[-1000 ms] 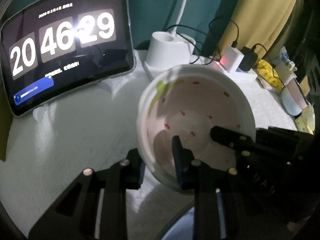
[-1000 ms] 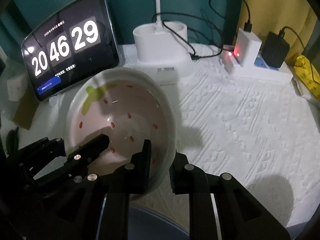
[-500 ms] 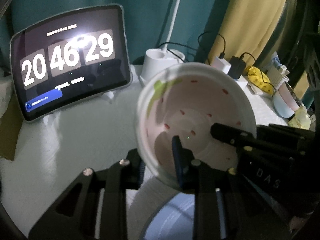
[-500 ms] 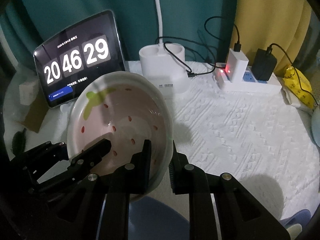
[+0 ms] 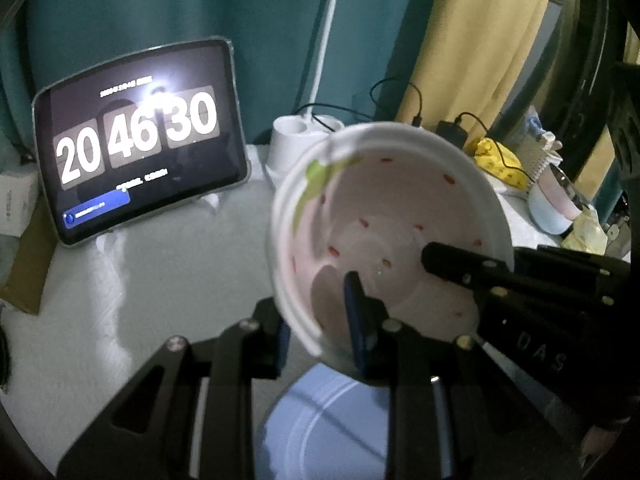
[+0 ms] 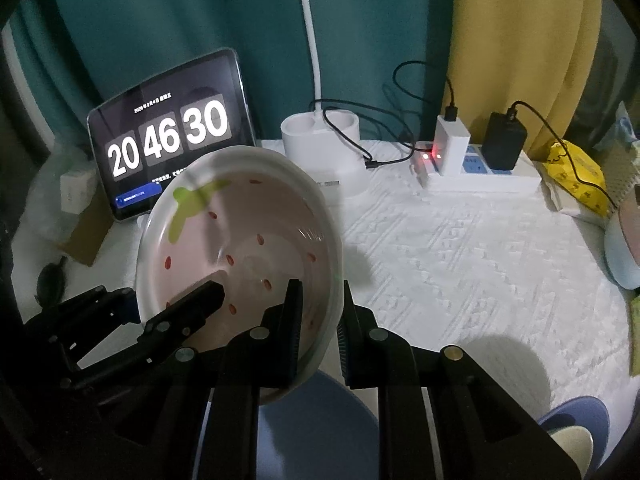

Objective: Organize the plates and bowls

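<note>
A strawberry-patterned bowl (image 6: 240, 252) is held tilted above a white-clothed counter (image 6: 460, 264) in a dim room.

The left gripper (image 5: 320, 320) and the right gripper (image 6: 318, 320) each have their fingers clenched on the bowl's rim from opposite sides, one finger inside and one outside. The bowl hangs clear of the counter, over a blue plate (image 5: 320, 420) that lies at the near edge. The cloth is white with a raised woven pattern. At the back, against a teal curtain (image 6: 180, 20) and a yellow curtain (image 6: 520, 40), stand a tablet (image 6: 172, 136) showing a clock, a white lamp base (image 6: 320, 136) and a power strip (image 6: 480, 176) with chargers plugged in. A yellow packet (image 6: 572, 176) lies at the right, near a pale blue bowl (image 6: 624, 248).
</note>
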Demonstrator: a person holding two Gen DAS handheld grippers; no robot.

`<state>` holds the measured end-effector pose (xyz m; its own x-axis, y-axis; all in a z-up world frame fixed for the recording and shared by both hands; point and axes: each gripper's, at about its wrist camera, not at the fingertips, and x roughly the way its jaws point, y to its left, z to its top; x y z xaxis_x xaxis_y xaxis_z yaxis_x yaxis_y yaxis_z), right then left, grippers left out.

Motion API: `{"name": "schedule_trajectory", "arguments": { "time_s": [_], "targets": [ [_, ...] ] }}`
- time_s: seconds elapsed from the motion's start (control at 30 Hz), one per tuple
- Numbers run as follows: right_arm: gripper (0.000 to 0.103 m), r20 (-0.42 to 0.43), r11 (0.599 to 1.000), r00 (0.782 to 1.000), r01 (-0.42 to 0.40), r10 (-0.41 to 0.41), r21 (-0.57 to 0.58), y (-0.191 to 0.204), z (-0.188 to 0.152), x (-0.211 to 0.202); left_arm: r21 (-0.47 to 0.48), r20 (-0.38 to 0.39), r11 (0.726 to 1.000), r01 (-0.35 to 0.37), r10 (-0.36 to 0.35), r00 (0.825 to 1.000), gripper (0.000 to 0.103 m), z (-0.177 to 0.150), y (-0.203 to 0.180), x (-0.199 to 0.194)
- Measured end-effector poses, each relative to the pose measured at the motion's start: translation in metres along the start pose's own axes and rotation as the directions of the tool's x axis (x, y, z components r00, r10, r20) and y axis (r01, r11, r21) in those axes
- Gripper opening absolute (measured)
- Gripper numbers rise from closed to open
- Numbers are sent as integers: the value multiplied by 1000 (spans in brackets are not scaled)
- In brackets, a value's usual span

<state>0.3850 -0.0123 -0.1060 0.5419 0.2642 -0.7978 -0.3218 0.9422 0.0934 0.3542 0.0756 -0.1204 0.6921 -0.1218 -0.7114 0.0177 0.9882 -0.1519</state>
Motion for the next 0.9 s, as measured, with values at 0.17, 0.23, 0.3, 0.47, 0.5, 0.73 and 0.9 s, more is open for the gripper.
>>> {"name": "schedule_trajectory", "arguments": {
  "time_s": [0.17,0.23,0.3,0.47,0.5,0.73,0.9],
  "targets": [
    [17,14,1000,1000,0,0,5,-4,-4,-11,13,5,1000,2,-2,1000,25,-2,-8,-8],
    [17,17,1000,1000,-1,1,8,-6,-6,-15,16,8,1000,1,-1,1000,25,-4,-11,-12],
    [17,22,1000,1000,-2,2,8,-7,-9,-19,17,12,1000,0,0,1000,25,-5,-15,-15],
    [17,34,1000,999,-3,3,16,-11,-14,-29,31,22,1000,1,-2,1000,25,-6,-24,-23],
    [17,37,1000,999,-4,3,17,-12,-15,-32,33,23,999,2,-3,1000,25,-6,-25,-24],
    [17,58,1000,998,-2,0,31,-21,-21,-49,58,30,998,9,-10,999,25,-11,-41,-33],
    [17,72,999,997,1,-5,44,-27,-28,-59,70,37,997,12,-15,999,25,-14,-53,-40]
  ]
}}
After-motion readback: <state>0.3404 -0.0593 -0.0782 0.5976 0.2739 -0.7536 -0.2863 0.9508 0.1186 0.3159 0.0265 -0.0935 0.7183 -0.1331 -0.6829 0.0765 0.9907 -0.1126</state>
